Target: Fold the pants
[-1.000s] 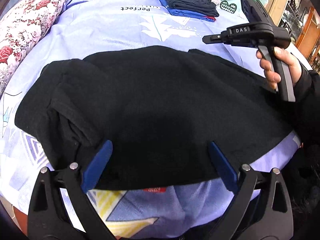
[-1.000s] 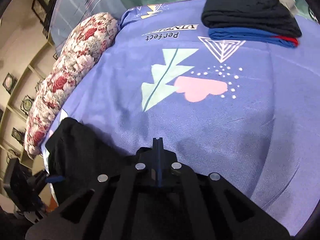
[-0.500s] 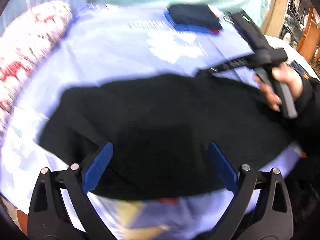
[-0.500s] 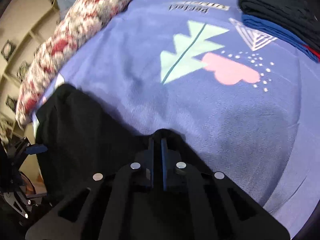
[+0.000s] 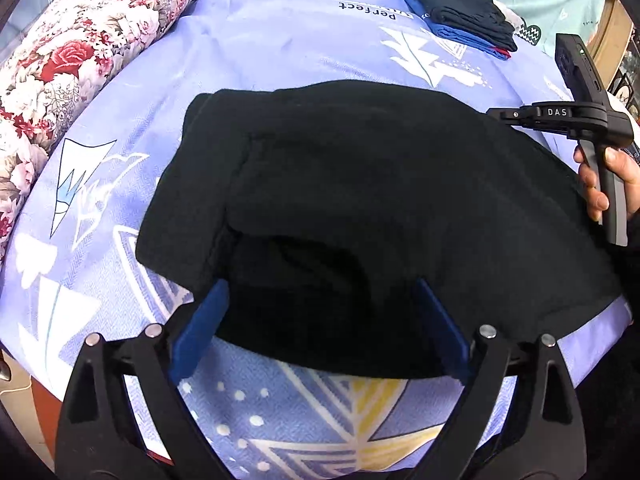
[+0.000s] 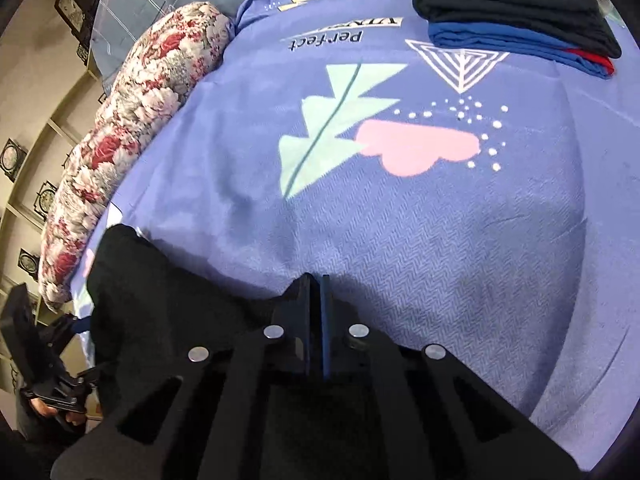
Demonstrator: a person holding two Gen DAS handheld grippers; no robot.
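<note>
Blue pads line the left tool (image 5: 320, 320), whose 2 fingers stand wide apart over the near edge of the black pants (image 5: 360, 200), one on each side of a dark fold, without pinching the cloth. The right tool (image 6: 316, 316) has its 2 fingers pressed together at the far edge of the same pants (image 6: 168, 312); whether any cloth is caught between them cannot be told. In the left wrist view a hand (image 5: 612, 184) grips that right tool's handle at the right side of the garment. The pants lie spread, partly folded over themselves, on the near part of a bed covered by a lilac printed sheet (image 6: 440, 240). Well apart from them, at the far side of the bed, sits a stack of folded clothes (image 6: 516, 4), dark on top of blue. A floral bolster (image 5: 80, 48) runs along the left edge.
</note>
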